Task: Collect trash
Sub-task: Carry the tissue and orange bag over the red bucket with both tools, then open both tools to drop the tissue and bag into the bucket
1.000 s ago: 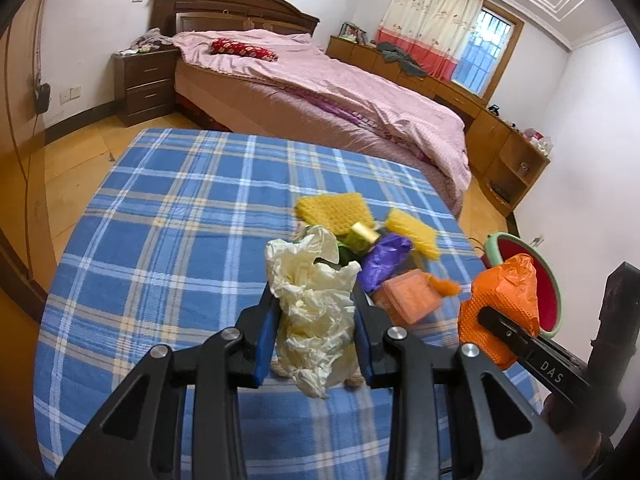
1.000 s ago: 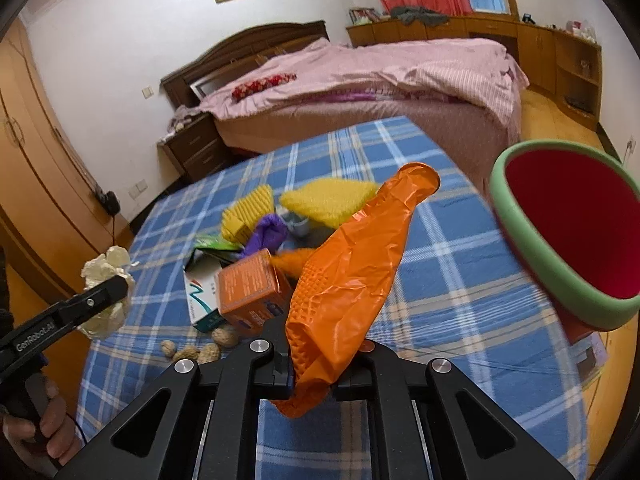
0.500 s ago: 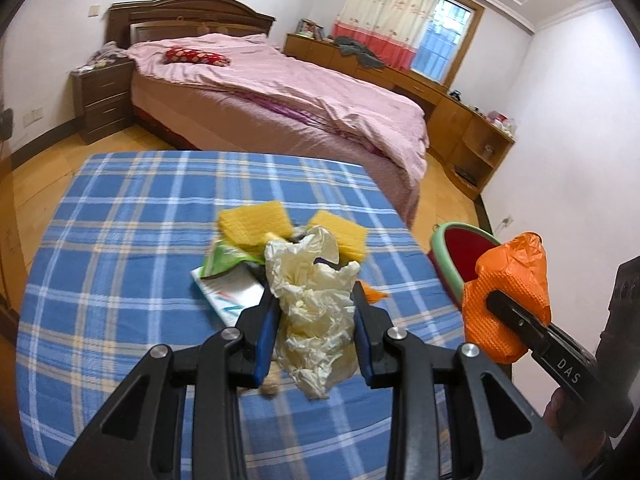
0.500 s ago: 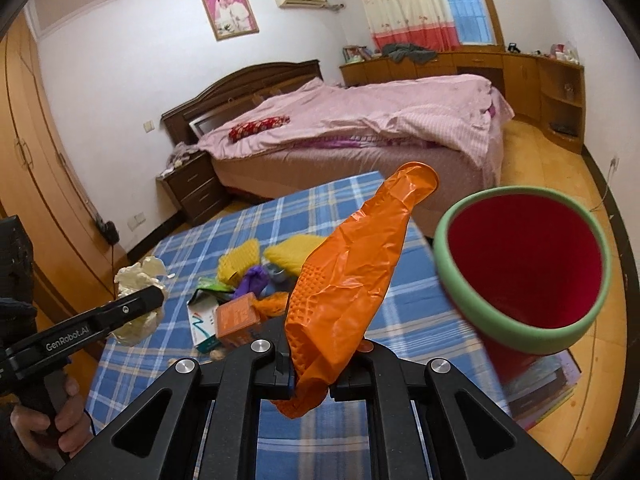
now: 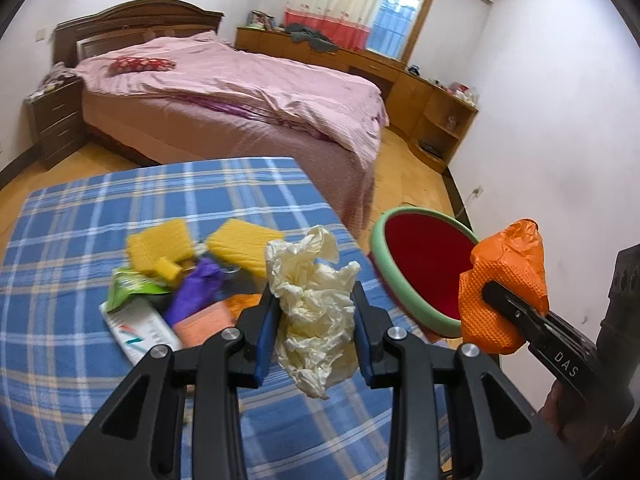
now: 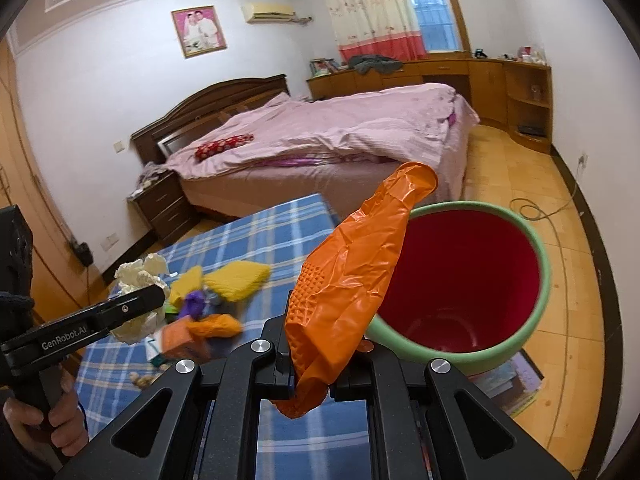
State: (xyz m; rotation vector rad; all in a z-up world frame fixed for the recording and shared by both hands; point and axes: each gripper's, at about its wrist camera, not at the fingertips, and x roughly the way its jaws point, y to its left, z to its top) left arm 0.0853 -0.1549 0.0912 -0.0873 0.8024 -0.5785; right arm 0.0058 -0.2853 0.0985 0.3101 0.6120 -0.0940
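Note:
My left gripper [image 5: 316, 320] is shut on a crumpled cream glove [image 5: 314, 304], held above the blue plaid table [image 5: 60, 344]. My right gripper [image 6: 310, 360] is shut on a limp orange glove [image 6: 352, 272], which hangs over the near rim of the red bin with a green rim [image 6: 480, 280]. From the left wrist view that bin [image 5: 420, 272] stands beside the table's right edge, and the orange glove [image 5: 504, 284] hovers just right of it. The right wrist view shows the cream glove [image 6: 138, 280] at the left.
A pile of trash lies on the table: yellow sponges [image 5: 240, 244], a purple glove [image 5: 196, 292], an orange box [image 5: 204, 320], a green wrapper [image 5: 128, 284], a white packet [image 5: 140, 328]. A pink bed [image 5: 240, 96] stands beyond. A cable [image 6: 552, 216] lies on the wooden floor.
Both grippers have swung right and upward with their gloves, away from the trash pile. The bin has come closer and more central in both views.

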